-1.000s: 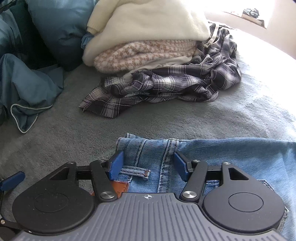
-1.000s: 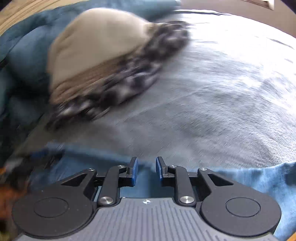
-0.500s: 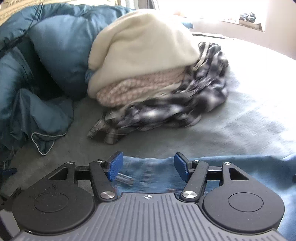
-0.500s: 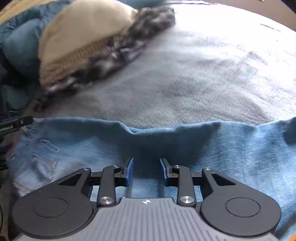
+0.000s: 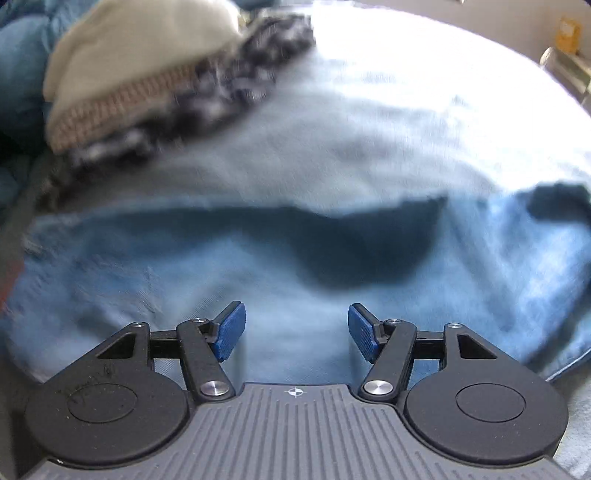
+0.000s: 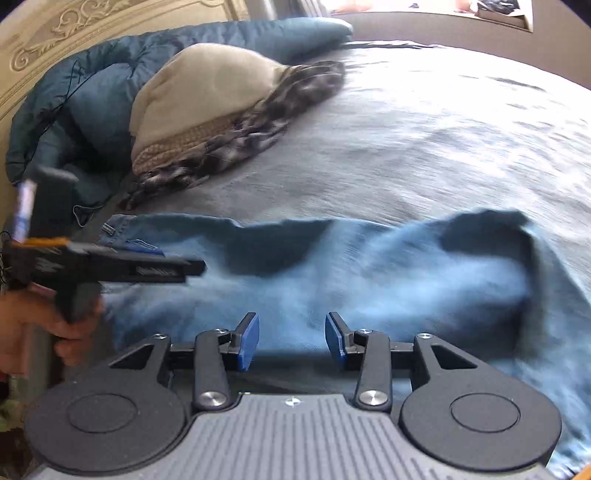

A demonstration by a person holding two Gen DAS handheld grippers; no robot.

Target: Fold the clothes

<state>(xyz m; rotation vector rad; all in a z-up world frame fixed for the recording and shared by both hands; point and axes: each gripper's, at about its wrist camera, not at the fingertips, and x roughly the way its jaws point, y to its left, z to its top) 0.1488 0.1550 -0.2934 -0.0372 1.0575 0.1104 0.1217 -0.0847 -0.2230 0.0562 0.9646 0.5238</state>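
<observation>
one jeans (image 6: 369, 280), two tongs (image 6: 291, 341), one hand (image 6: 33, 325)

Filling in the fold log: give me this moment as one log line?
stage: jeans spread on bed | left gripper: open, empty | right gripper: opening, nothing pinched | clothes pile: untouched

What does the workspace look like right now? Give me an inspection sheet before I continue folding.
Surface: grey bedspread, wrinkled.
Job's things: blue jeans spread across the near edge, far right corner rumpled.
Clutter: cream garment on a knitted piece and crumpled plaid shirt; teal duvet behind.
Grippers: left gripper open above the denim, nothing between the pads; right gripper opening, empty, over the jeans.
Cables: nothing seen.
Surroundings: carved headboard; bright window ledge.
</observation>
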